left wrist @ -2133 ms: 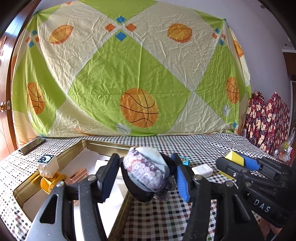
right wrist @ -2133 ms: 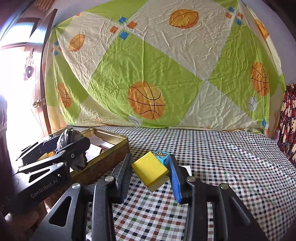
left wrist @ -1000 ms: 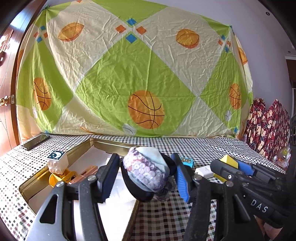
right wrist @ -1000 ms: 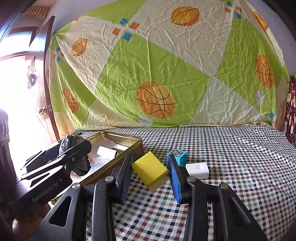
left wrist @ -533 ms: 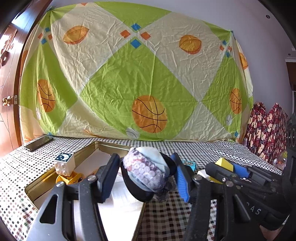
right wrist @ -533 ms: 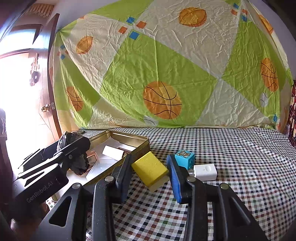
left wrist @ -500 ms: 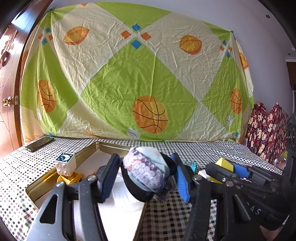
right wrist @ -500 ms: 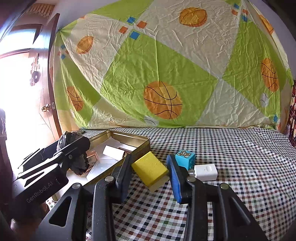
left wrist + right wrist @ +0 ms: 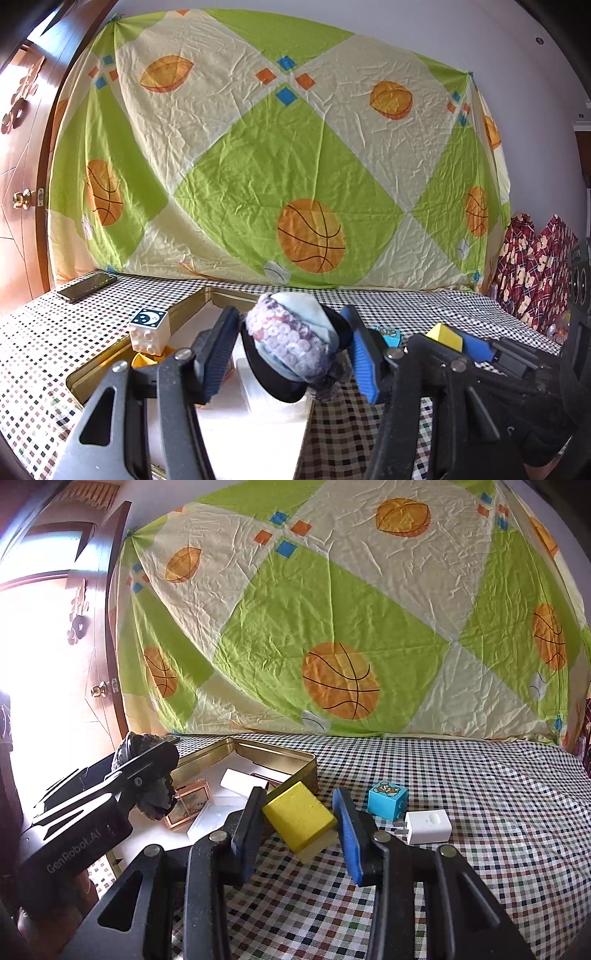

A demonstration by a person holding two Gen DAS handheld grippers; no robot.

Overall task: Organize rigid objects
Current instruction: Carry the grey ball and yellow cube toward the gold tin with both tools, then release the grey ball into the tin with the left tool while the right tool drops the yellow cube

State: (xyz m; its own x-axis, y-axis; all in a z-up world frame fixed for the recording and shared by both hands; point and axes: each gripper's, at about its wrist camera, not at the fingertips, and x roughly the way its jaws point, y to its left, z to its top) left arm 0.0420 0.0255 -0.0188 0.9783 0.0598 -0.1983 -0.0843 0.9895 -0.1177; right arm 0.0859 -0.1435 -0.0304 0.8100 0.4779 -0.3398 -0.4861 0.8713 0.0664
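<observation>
My left gripper (image 9: 291, 350) is clamped on a rounded bundle of pale blue and purple-patterned fabric with a black underside (image 9: 295, 347), its blue-padded fingers (image 9: 360, 354) pressing in from both sides. The bundle hangs above the near right part of the shallow gold-coloured metal tin (image 9: 192, 302), over the white sheet that lines it.

My right gripper (image 9: 299, 821) grips a yellow rectangular sponge block with a paler lower layer (image 9: 301, 818), tilted between the two pads. It hangs just off the tin's (image 9: 280, 753) right wall, above the black-and-white checked cloth on the desk (image 9: 461, 771).

Inside the tin, on its left side, a white toy brick with a dark blue moon sticker (image 9: 149, 328) sits on top of an orange piece (image 9: 144, 359). In the right wrist view a small copper-framed box (image 9: 188, 801) and a white flat card (image 9: 240, 781) also lie in the tin.

To the right of the tin, on the cloth, a light blue toy brick with a bear picture (image 9: 388, 799) stands touching or just beside a white plug adapter (image 9: 426, 825); both are outside the tin.

Beyond the tin's far left corner a dark phone (image 9: 86, 287) lies flat on the cloth. Behind the desk hangs a green and cream sheet printed with orange basketballs (image 9: 280, 166).
</observation>
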